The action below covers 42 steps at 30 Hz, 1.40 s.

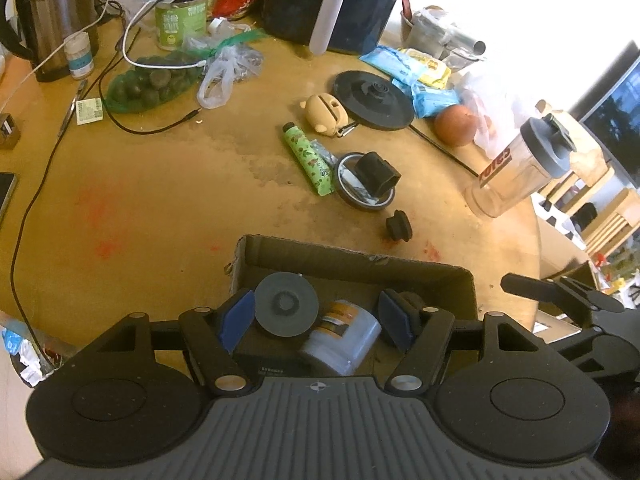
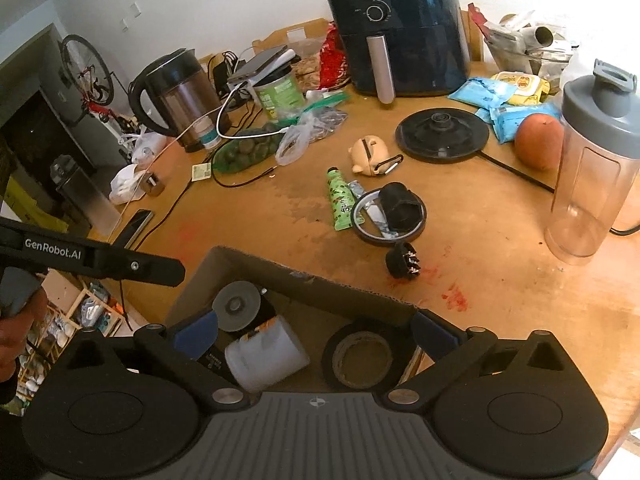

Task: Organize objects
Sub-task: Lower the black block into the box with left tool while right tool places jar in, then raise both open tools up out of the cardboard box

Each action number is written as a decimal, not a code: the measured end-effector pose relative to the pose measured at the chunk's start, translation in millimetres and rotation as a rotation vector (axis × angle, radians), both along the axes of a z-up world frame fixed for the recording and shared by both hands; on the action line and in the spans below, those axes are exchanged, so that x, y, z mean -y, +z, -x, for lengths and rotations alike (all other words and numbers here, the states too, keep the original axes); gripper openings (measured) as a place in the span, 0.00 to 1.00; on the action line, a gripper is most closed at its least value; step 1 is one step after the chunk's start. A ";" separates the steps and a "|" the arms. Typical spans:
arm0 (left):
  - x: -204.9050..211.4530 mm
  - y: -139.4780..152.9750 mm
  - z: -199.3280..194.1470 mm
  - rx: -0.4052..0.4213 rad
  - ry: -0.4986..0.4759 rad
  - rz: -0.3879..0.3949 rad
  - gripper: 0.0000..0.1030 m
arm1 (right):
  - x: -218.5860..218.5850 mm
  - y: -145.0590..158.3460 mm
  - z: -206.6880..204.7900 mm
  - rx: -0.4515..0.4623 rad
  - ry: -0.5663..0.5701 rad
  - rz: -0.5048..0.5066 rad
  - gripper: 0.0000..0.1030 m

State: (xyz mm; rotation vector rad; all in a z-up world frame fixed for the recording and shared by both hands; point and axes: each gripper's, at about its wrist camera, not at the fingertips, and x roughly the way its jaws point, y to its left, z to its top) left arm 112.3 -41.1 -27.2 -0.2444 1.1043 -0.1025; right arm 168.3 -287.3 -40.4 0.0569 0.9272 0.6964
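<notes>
Cluttered across its far side, a round wooden table (image 2: 500,280) holds a cardboard box (image 2: 280,268) at its near edge. Both grippers hang over the box. From the right wrist view, the right gripper (image 2: 316,334) stands wide open, gripping nothing, and a roll of black tape (image 2: 362,356) lies in the box directly between its blue pads. Just left of the tape lie a white jar (image 2: 268,354) on its side and a grey disc (image 2: 236,306). From the left wrist view, the left gripper (image 1: 316,320) is also open and empty above the disc and jar. Beyond the box, on the table, sit a small black brush (image 2: 402,266), a green tube (image 2: 338,200) and a clear bottle (image 2: 592,168).
</notes>
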 end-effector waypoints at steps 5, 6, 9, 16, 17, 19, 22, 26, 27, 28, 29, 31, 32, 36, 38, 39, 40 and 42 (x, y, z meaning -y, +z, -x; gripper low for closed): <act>-1.9 0.1 -9.8 0.003 -0.016 0.008 0.66 | -0.6 -0.8 -5.6 0.006 -0.024 0.008 1.00; -2.1 -0.1 -12.9 0.003 -0.021 0.009 0.66 | -0.9 -1.2 -6.7 0.007 -0.029 0.011 1.00; -2.0 -1.5 -21.6 0.000 -0.032 0.010 0.66 | -0.5 -2.8 -11.2 0.005 -0.055 0.018 1.00; 2.2 -2.1 -41.5 0.000 -0.081 0.015 0.66 | 3.4 -4.9 -18.7 0.011 -0.107 0.024 1.00; 3.7 -2.0 -44.6 0.001 -0.091 0.014 0.66 | 4.5 -5.3 -19.9 0.009 -0.114 0.023 1.00; 6.5 -1.8 -49.8 0.003 -0.109 0.013 0.66 | 5.2 -6.1 -22.7 0.010 -0.124 0.028 1.00; 9.5 -1.7 -56.0 0.005 -0.135 0.010 0.66 | 4.2 -6.7 -26.2 0.018 -0.134 0.044 1.00; 11.1 -1.5 -60.9 0.006 -0.161 0.004 0.66 | 3.2 -8.5 -33.9 0.023 -0.150 0.052 1.00; 10.8 -1.7 -61.3 0.005 -0.166 0.006 0.66 | 2.3 -8.8 -35.8 0.025 -0.151 0.055 1.00; 10.0 -1.7 -62.0 0.004 -0.170 0.006 0.66 | 0.9 -9.6 -38.2 0.028 -0.152 0.059 1.00; 8.9 -1.9 -62.5 0.003 -0.172 0.006 0.66 | -0.3 -10.5 -40.5 0.031 -0.152 0.063 0.99; 6.1 -2.4 -63.0 0.000 -0.173 0.008 0.66 | -2.8 -13.1 -45.7 0.036 -0.147 0.067 0.99; 4.6 -2.4 -63.3 -0.001 -0.171 0.011 0.66 | -4.5 -15.0 -49.1 0.041 -0.139 0.073 0.99; -3.1 -4.1 -63.3 -0.005 -0.159 0.022 0.66 | -8.6 -22.3 -64.0 0.067 -0.110 0.085 0.99; -6.5 -4.9 -62.8 -0.007 -0.154 0.026 0.66 | -8.1 -27.1 -72.6 0.071 -0.110 0.080 0.99; -8.1 -5.2 -62.5 -0.010 -0.151 0.028 0.66 | -7.2 -29.3 -76.6 0.069 -0.111 0.075 0.99; -9.5 -5.2 -62.0 -0.012 -0.148 0.030 0.66 | -6.8 -31.6 -80.8 0.065 -0.109 0.070 0.99; -11.8 -4.8 -61.3 -0.010 -0.150 0.034 0.66 | -8.7 -31.9 -90.7 0.034 -0.111 0.081 0.96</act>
